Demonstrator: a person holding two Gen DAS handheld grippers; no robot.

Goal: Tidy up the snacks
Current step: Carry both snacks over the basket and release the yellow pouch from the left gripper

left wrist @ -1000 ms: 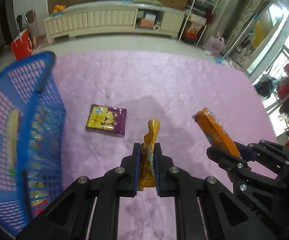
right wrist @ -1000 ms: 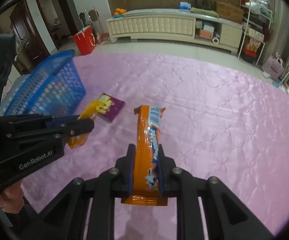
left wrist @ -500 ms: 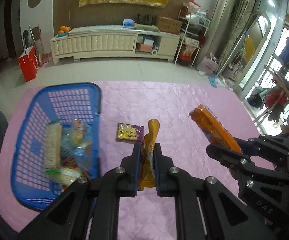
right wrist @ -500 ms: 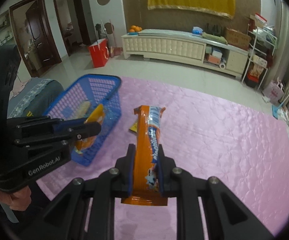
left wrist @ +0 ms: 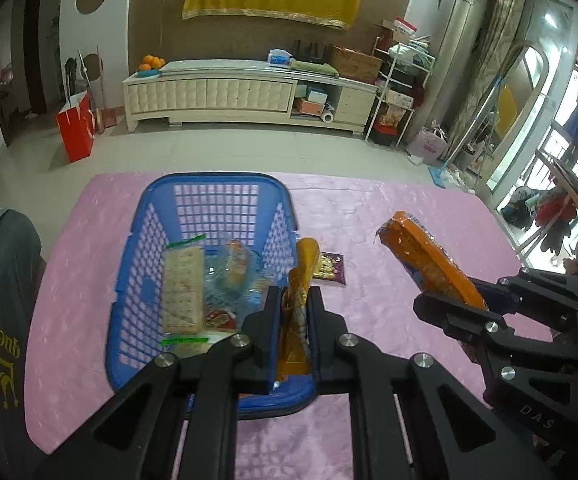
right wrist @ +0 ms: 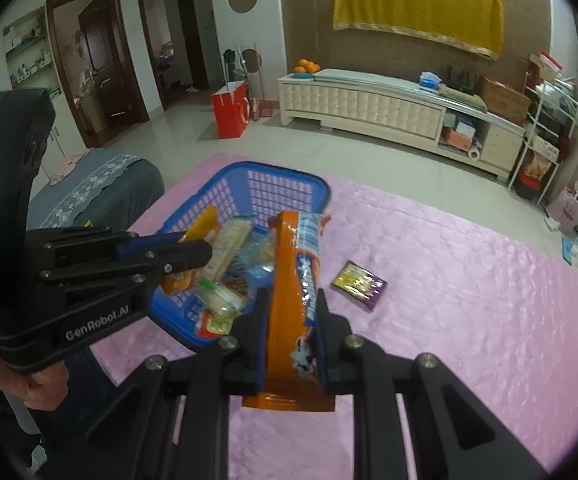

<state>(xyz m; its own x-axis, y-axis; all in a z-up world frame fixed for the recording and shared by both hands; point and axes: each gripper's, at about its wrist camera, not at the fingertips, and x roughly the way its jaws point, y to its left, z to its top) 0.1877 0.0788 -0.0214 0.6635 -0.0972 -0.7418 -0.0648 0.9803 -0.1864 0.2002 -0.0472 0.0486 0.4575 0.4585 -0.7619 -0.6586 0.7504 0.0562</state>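
My left gripper [left wrist: 293, 300] is shut on a thin yellow-orange snack packet [left wrist: 303, 276], held upright over the near right side of the blue basket [left wrist: 213, 182]. The basket holds a cracker pack [left wrist: 183, 288] and several other wrapped snacks. My right gripper [right wrist: 291, 300] is shut on a long orange snack pack [right wrist: 295, 268], raised just right of the basket [right wrist: 289, 174]. That pack also shows in the left wrist view as the orange snack pack [left wrist: 429, 264], off to the right. A purple and yellow packet [right wrist: 359, 284] lies flat on the pink cloth beside the basket.
The pink quilted cloth [right wrist: 469, 300] covers the table. A dark cushioned seat [right wrist: 101, 188] stands at the table's left edge. A hand [right wrist: 37, 384] holds the left gripper's handle. Beyond the table are tiled floor, a red bag [left wrist: 77, 128] and a long white cabinet [left wrist: 229, 96].
Both grippers have risen and swung left with their snacks. The blue basket has come from the left edge to under the left gripper. The purple packet has stayed on the cloth.
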